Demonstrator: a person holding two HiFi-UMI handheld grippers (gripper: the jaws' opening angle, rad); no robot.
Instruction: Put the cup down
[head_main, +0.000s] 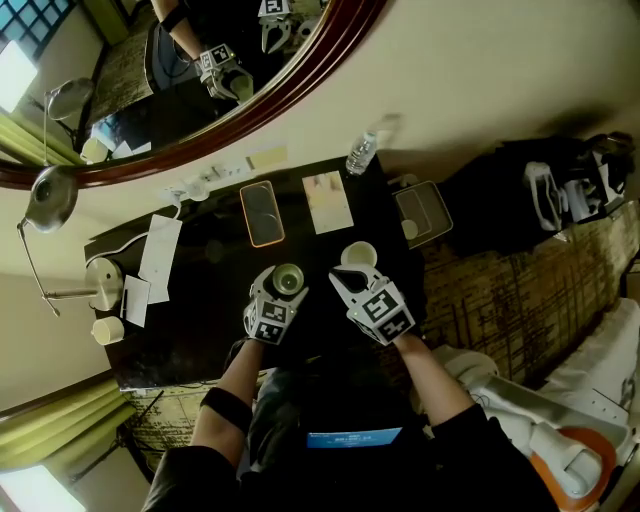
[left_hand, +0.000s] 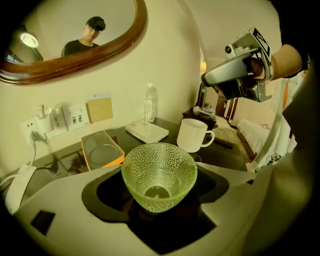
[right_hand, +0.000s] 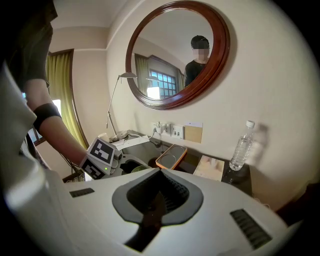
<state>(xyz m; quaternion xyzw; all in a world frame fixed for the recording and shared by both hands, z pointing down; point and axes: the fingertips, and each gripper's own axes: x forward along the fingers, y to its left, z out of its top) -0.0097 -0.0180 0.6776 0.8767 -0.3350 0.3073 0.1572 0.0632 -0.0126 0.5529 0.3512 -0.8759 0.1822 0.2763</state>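
Note:
A green dimpled glass cup (left_hand: 159, 170) stands upright between the jaws of my left gripper (left_hand: 159, 196), which is shut on it. In the head view the cup (head_main: 289, 279) and the left gripper (head_main: 284, 293) are over the middle of the dark table (head_main: 200, 290). I cannot tell whether the cup's base touches the table. My right gripper (head_main: 345, 276) is shut on nothing, just right of the cup and near a white mug (head_main: 359, 254). From the left gripper view the mug (left_hand: 194, 135) stands beyond the cup. The right gripper (right_hand: 155, 200) is raised above the table.
An orange-rimmed tray (head_main: 262, 212), a book (head_main: 328, 201) and a water bottle (head_main: 361, 152) lie along the wall at the back. A desk lamp (head_main: 100, 285), papers (head_main: 158, 256) and a small white cup (head_main: 107, 330) are at the left. A round mirror (head_main: 200, 90) hangs above.

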